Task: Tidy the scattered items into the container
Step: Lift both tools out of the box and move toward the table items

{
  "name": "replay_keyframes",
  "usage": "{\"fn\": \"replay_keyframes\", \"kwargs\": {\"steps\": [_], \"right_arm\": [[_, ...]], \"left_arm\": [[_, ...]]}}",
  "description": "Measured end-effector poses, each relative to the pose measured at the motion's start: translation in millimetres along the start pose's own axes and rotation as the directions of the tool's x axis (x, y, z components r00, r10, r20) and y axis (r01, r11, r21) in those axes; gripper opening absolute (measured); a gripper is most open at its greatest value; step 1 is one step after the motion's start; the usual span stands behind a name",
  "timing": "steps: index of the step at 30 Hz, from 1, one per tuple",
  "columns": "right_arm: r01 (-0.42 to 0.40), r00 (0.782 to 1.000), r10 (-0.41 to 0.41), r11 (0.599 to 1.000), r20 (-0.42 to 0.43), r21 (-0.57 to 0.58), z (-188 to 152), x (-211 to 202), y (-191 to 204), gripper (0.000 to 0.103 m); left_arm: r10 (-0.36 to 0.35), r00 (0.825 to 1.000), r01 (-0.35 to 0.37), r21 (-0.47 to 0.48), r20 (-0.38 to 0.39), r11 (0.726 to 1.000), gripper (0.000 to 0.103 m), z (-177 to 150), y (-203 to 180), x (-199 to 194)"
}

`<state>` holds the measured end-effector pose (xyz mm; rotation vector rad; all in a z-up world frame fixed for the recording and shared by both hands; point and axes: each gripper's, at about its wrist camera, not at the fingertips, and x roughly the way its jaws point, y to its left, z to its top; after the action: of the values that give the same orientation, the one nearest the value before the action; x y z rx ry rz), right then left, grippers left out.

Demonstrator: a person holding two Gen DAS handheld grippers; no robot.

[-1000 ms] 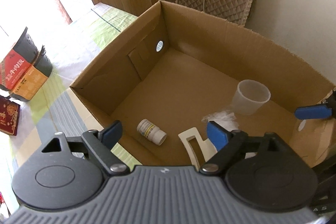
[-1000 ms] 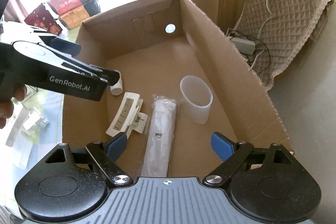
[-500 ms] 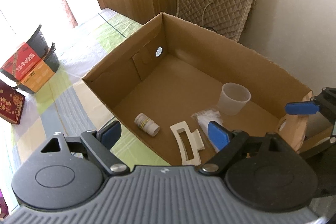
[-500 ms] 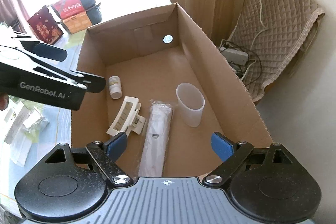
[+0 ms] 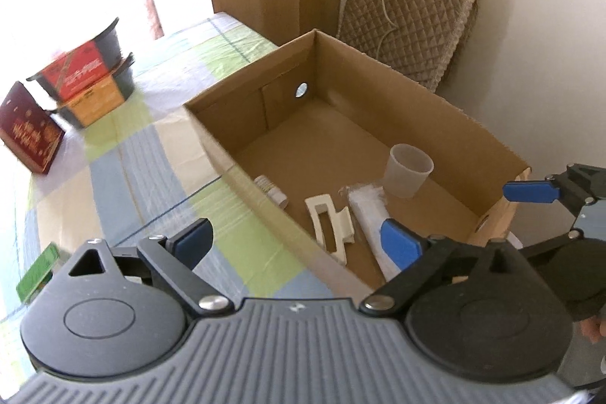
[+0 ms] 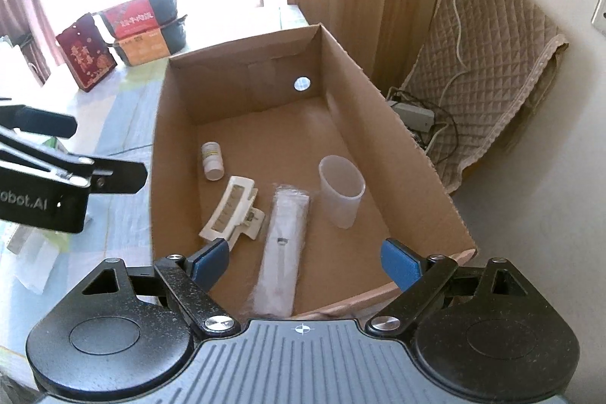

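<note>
4 items are lying inside the open brown cardboard box [image 6: 397, 146]: a small white pill bottle [image 6: 212, 159], a cream plastic hair clip [image 6: 231, 209], a long clear-wrapped white packet [image 6: 284, 245] and a translucent plastic cup [image 6: 341, 190]. Both the left claw [image 5: 299, 237] and the right claw [image 6: 303, 258] are hanging released and holding nothing. A small green packet [image 5: 38, 271] and some white things [image 6: 30, 252] are lying out on the checked tabletop [image 5: 113, 173], so I judge the tidying is mostly done but maybe not complete.

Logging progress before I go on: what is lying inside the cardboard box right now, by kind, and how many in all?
Pill bottle: 1
Hair clip: 1
Wrapped packet: 1
Translucent cup: 1
Total in the cardboard box: 4
</note>
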<state>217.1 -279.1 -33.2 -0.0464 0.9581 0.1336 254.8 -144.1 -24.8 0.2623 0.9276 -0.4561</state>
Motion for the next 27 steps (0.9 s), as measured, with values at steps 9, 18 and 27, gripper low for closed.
{"fn": "replay_keyframes", "kwargs": {"steps": [9, 18, 27], "right_arm": [[0.002, 0.999, -0.001, 1.0, 0.037, -0.019, -11, -23, 18, 0.103], [-0.008, 0.999, 0.009, 0.999, 0.043, -0.042, -28, -43, 34, 0.103], [-0.032, 0.999, 0.034, 0.996, 0.031, -0.083, -45, -52, 55, 0.103]], "left_arm": [[0.017, 0.999, -0.014, -0.105, 0.032, 0.994, 0.098, -28, 16, -33], [0.032, 0.999, -0.025, -0.161, 0.037, 0.987, 0.098, -58, 23, -56], [0.039, 0.999, -0.03, -0.209, 0.035, 0.977, 0.098, -86, 32, -74]]}}
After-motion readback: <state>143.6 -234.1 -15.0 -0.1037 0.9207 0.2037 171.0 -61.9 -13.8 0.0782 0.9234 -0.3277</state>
